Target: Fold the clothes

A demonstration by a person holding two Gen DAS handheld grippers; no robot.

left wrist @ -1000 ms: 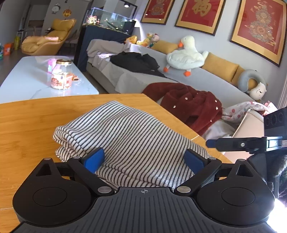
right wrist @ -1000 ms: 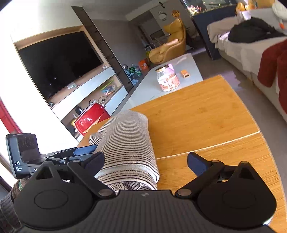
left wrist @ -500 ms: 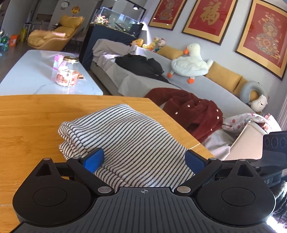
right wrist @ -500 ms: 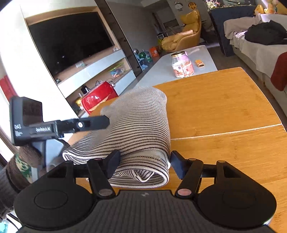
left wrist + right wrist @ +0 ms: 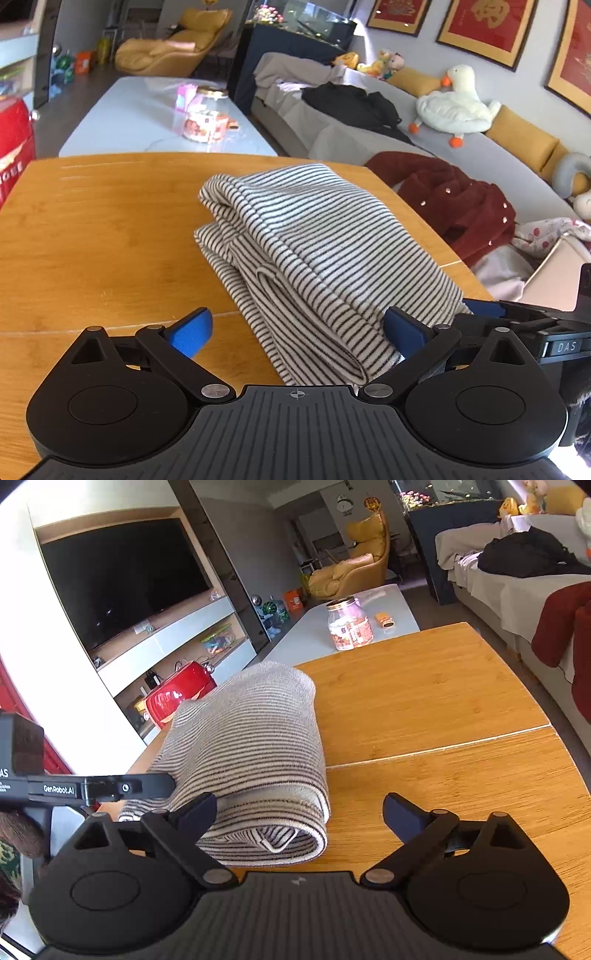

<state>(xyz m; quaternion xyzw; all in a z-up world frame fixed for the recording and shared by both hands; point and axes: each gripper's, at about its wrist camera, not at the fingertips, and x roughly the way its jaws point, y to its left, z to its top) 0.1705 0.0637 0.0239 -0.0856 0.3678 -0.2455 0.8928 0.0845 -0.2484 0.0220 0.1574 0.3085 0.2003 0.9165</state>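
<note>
A folded black-and-white striped garment [image 5: 314,251] lies in a thick bundle on the wooden table [image 5: 92,236]. My left gripper [image 5: 299,330] is open, its blue fingers straddling the bundle's near end. In the right wrist view the same garment [image 5: 251,746] lies on the table [image 5: 424,709]. My right gripper [image 5: 299,810] is open around the garment's near right corner, its left finger against the cloth. The left gripper's finger [image 5: 110,786] touches the garment's left side there.
A white coffee table with a glass jar [image 5: 205,118] stands beyond the wooden table. A grey sofa holds a red coat [image 5: 450,199], black clothing and a plush duck [image 5: 454,107]. A TV wall unit [image 5: 122,579] and a red case [image 5: 177,692] are left.
The right gripper closed partly around the bundle's end half a second ago and has opened wide again. The left gripper has swung to the left, so the garment now sits right of centre in its view.
</note>
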